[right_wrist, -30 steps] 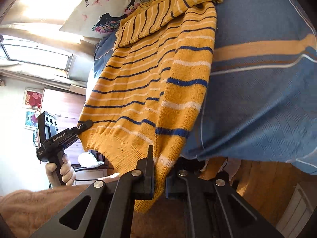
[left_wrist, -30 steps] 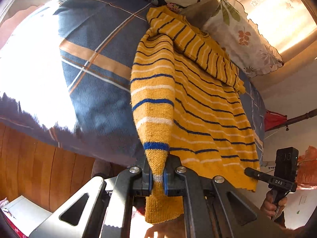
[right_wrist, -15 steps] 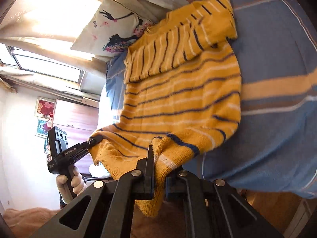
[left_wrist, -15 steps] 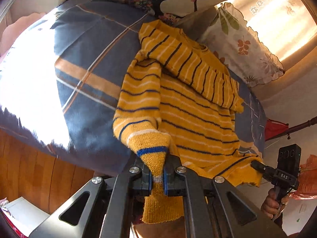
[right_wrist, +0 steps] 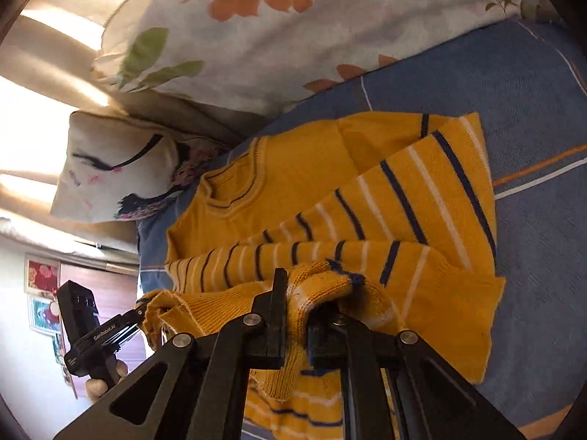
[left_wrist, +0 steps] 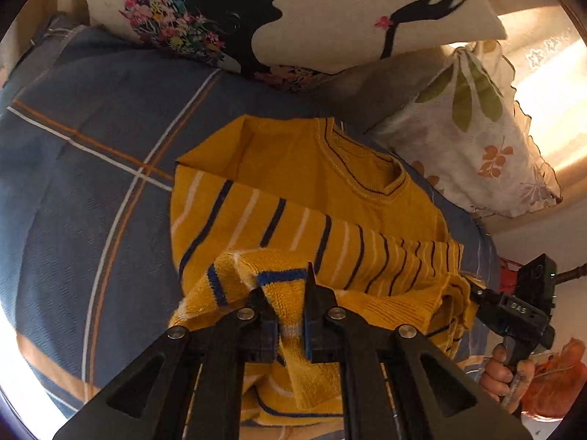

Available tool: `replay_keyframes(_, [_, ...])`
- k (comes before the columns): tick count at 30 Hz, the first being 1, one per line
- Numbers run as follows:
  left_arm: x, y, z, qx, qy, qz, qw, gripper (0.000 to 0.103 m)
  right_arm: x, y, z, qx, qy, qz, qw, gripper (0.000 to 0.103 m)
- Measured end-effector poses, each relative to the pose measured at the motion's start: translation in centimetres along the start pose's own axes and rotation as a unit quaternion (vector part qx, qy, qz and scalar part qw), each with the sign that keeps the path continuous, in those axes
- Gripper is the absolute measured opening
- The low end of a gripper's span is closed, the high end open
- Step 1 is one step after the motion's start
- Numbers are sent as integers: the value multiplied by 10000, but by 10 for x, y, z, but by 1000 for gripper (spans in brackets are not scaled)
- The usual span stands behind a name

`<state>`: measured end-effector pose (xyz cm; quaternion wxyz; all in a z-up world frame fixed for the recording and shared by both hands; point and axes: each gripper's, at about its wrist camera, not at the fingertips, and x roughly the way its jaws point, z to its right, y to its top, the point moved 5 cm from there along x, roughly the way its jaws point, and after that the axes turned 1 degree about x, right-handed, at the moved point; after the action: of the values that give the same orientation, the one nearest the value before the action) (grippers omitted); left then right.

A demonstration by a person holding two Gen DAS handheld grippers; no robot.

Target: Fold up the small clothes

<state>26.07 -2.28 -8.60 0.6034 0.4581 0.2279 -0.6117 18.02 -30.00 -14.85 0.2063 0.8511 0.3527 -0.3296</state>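
A yellow knit sweater [left_wrist: 330, 183] with blue and white stripes lies on the blue plaid bedcover [left_wrist: 91, 183], collar towards the pillows, sleeves folded across its body. My left gripper [left_wrist: 290, 293] is shut on one hem corner, bunched between its fingers. In the right wrist view the sweater [right_wrist: 293, 183] shows the same fold. My right gripper [right_wrist: 297, 293] pinches the other hem corner, and its jaws are opening slightly with the knit still between them. Each gripper appears in the other's view, at the hem's far corner [left_wrist: 473, 289] [right_wrist: 135, 315].
A white pillow with a black silhouette print [left_wrist: 293, 7] and a leaf-print pillow [left_wrist: 477, 139] lie beyond the collar. The bedcover [right_wrist: 532, 110] spreads on both sides of the sweater. A hand [left_wrist: 502, 370] grips the right tool's handle.
Both grippers carried the hem from over the bed's edge forward across the sweater towards the collar. The lower half now lies doubled over the body, and the pillows loom much closer.
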Motion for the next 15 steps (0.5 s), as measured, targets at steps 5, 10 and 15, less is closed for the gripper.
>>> replay_keyframes(5, [-9, 17, -10, -107, -843, 17, 9964, 25, 19, 19, 30, 913, 334, -6, 9953, 17])
replay_keyframes(10, [-26, 15, -28, -146, -881, 232, 9957, 43, 18, 36, 31, 1230, 774, 181, 9892, 33])
replay_keyframes(15, [-52, 2, -51, -336, -803, 480, 9950, 52, 6, 50, 22, 1252, 955, 501, 9863, 46])
